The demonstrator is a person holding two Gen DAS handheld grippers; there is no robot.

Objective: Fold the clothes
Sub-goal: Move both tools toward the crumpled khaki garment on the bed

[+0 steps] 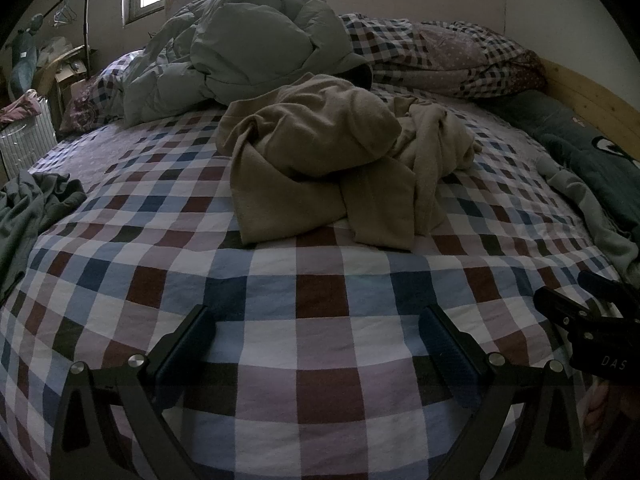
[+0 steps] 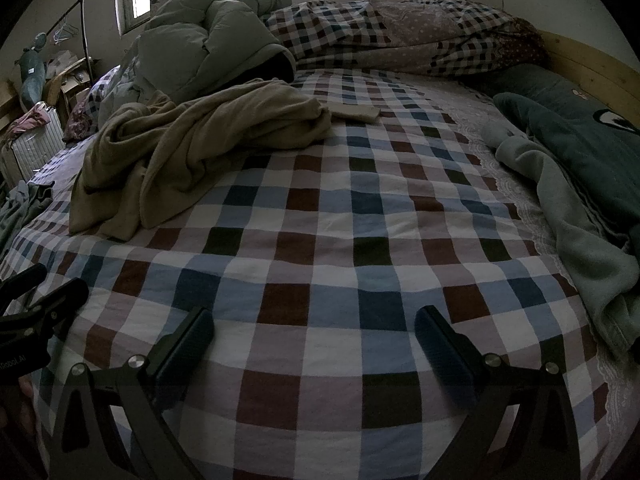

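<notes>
1. Green-grey cloth (image 1: 28, 216) lies bunched at the left edge of the left wrist frame, on the checked bedsheet (image 1: 320, 280).
2. Left gripper (image 1: 318, 344), bottom centre of its frame, has jaws spread wide and holds nothing.
3. Beige garment (image 1: 320, 160) sits crumpled at centre frame, well apart from both grippers.
4. Right gripper (image 2: 314, 344) is likewise spread and empty.
5. Folding seems not yet begun; the next move likely calls for reaching forward to pinch the garment's edges and spread it flat.

A crumpled garment (image 1: 320, 160) lies mid-bed on the sheet (image 1: 320, 300), the puffy jacket (image 1: 248, 48) behind it
</notes>
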